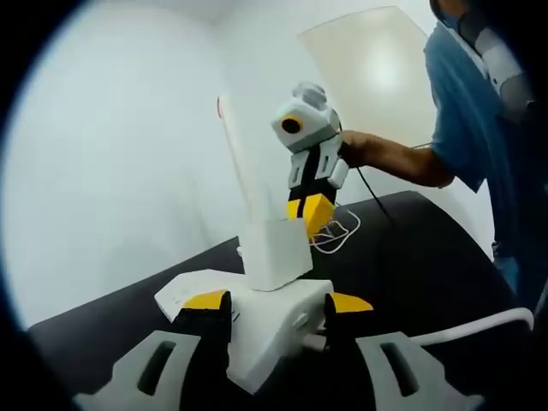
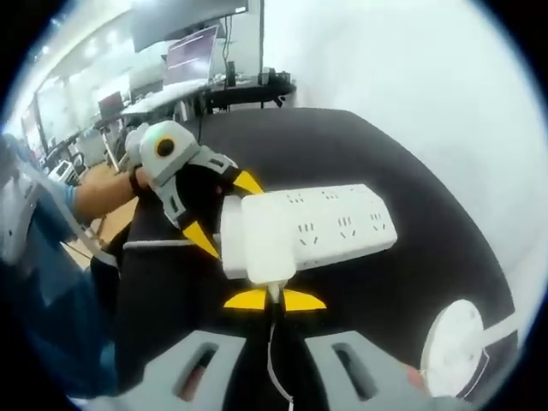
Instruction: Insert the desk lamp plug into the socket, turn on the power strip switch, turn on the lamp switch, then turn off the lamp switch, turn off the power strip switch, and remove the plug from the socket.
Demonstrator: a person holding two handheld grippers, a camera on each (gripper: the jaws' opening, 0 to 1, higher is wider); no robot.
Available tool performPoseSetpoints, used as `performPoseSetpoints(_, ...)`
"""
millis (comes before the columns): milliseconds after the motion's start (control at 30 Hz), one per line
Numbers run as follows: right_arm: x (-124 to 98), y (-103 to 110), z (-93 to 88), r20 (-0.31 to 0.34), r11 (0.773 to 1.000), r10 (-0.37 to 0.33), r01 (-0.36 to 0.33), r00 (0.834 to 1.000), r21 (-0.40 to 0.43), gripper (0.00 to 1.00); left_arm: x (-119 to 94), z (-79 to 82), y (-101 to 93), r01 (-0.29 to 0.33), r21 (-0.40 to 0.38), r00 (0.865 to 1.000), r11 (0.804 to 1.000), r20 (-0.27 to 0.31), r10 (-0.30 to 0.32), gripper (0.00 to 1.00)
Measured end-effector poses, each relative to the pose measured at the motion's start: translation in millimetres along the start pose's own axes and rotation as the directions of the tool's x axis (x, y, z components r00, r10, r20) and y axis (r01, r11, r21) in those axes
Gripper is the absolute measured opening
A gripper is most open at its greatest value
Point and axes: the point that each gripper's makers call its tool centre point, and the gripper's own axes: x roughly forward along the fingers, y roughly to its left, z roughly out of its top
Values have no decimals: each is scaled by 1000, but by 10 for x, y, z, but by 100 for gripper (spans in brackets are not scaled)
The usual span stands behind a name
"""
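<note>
A white power strip (image 2: 342,224) lies on the black table (image 2: 342,145). My left gripper (image 1: 278,301) is shut on one end of the power strip (image 1: 274,338), a yellow-tipped jaw on each side. The left gripper (image 2: 224,208) comes in from the left in the right gripper view. The lamp's blocky white plug (image 2: 255,247) sits on that same end. My right gripper (image 2: 276,300) is shut on the plug's rear, where its thin cord leaves. From above, the right gripper (image 1: 312,214) meets the plug (image 1: 276,253). How deep the pins sit is hidden.
The lamp's round white base (image 2: 454,347) stands at the near right, and its pale arm (image 1: 240,163) rises behind the plug. A loose white cord (image 1: 341,229) and a thicker cable (image 1: 471,325) lie on the table. A person's hand (image 1: 360,150) holds the right gripper. Desks with monitors (image 2: 188,60) stand beyond the table.
</note>
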Motion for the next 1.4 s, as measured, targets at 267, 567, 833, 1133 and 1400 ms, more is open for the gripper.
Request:
performPoseSetpoints(267, -36, -7, 34, 8, 999, -12, 13, 1000, -35, 5, 7, 3, -3, -1, 0, 1000, 1000, 1, 1, 41)
performPoseSetpoints(567, 22, -37, -189, 111, 997, 11, -20, 994, 79, 5, 15, 2, 6, -1, 0, 1000, 1000, 4, 1, 41)
performPoseSetpoints(833, 45, -43, -160, 131, 996, 13, -24, 991, 86, 5, 29, 6, 15, -1, -1, 1000, 1000, 4, 1, 41)
performPoseSetpoints(1133, 12, -9, -50, 105, 999, 7, -12, 994, 39, 6, 40, 14, 0, -2, -2, 1000, 1000, 3, 2, 41)
performPoseSetpoints(1400, 3, 9, 19, 72, 1000, 10, -11, 997, 11, 6, 51, 22, -16, -3, -3, 1000, 1000, 3, 3, 41)
